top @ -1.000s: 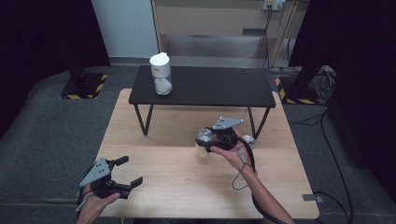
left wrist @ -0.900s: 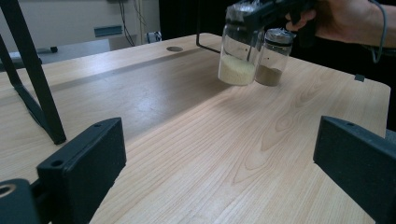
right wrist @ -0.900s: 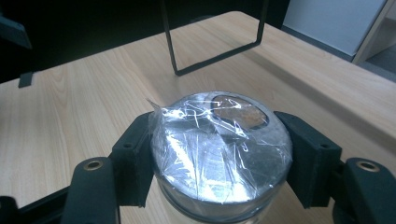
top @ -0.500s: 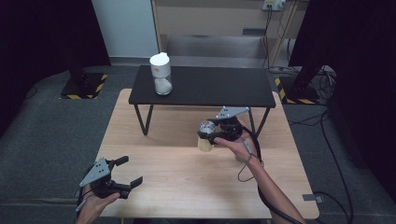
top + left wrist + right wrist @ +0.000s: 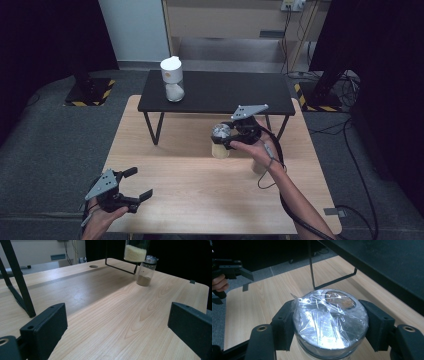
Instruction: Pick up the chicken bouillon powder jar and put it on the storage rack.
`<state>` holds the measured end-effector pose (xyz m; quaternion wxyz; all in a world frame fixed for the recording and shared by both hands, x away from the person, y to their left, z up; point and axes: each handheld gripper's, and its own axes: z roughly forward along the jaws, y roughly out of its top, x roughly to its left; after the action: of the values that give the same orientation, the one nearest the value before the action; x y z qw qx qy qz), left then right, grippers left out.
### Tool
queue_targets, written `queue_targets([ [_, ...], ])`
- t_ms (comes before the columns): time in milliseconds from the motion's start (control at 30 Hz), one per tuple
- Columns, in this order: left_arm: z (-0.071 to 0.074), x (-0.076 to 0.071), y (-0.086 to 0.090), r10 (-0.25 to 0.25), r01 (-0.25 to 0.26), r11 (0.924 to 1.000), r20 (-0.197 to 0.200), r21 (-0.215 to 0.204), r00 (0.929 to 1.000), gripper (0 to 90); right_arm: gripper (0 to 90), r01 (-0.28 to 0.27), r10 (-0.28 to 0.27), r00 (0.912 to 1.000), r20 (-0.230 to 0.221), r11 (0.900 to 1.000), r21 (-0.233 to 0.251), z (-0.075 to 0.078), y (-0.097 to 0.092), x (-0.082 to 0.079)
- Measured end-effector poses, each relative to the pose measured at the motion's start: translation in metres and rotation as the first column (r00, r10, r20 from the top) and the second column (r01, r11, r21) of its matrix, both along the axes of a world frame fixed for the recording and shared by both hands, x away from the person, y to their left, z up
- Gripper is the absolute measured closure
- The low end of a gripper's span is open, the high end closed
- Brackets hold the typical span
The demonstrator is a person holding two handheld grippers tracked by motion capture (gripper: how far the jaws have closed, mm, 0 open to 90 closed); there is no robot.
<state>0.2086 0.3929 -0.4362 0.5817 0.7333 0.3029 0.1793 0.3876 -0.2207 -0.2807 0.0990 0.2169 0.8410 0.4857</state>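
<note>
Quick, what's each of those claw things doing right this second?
Left gripper: open, holding nothing, low over the wooden table.
Right gripper: jaws shut on the jar, at its plastic-wrapped lid.

A light wooden rectangular table is set on a dark grey carpeted floor. At its 12 o'clock edge a low black metal-legged bench is placed. Beyond, a pale wall panel and a beige cabinet are seen. Black curtains are hung at 10 and 2 o'clock.
</note>
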Motion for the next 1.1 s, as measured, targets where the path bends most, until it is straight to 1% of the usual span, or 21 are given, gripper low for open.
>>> queue_targets([
  [133,0.000,0.000,0.000,0.000,0.000,1.0000,0.000,-0.002,1.0000,1.4,35.2,-0.007,0.007,1.0000,0.004,0.9999,-0.010,0.013,0.001,0.000],
  [433,0.000,0.000,0.000,-0.001,0.001,1.0000,0.000,-0.001,1.0000,1.4,35.2,-0.012,0.012,0.9999,0.008,0.9998,-0.014,0.037,0.001,0.002],
  [567,0.000,0.000,0.000,-0.003,0.003,1.0000,0.001,0.001,1.0000,1.4,35.2,-0.018,0.019,0.9998,0.004,0.9998,-0.010,0.046,0.001,0.004],
  [867,0.000,0.000,0.000,-0.002,0.002,1.0000,0.000,-0.001,1.0000,1.4,35.2,-0.014,0.014,0.9998,0.012,0.9996,-0.024,0.069,0.005,0.008],
  [1100,0.000,0.000,0.000,-0.003,0.003,1.0000,0.000,-0.001,1.0000,1.4,35.2,-0.005,0.006,0.9997,0.024,0.9999,-0.015,0.082,0.008,0.010],
])
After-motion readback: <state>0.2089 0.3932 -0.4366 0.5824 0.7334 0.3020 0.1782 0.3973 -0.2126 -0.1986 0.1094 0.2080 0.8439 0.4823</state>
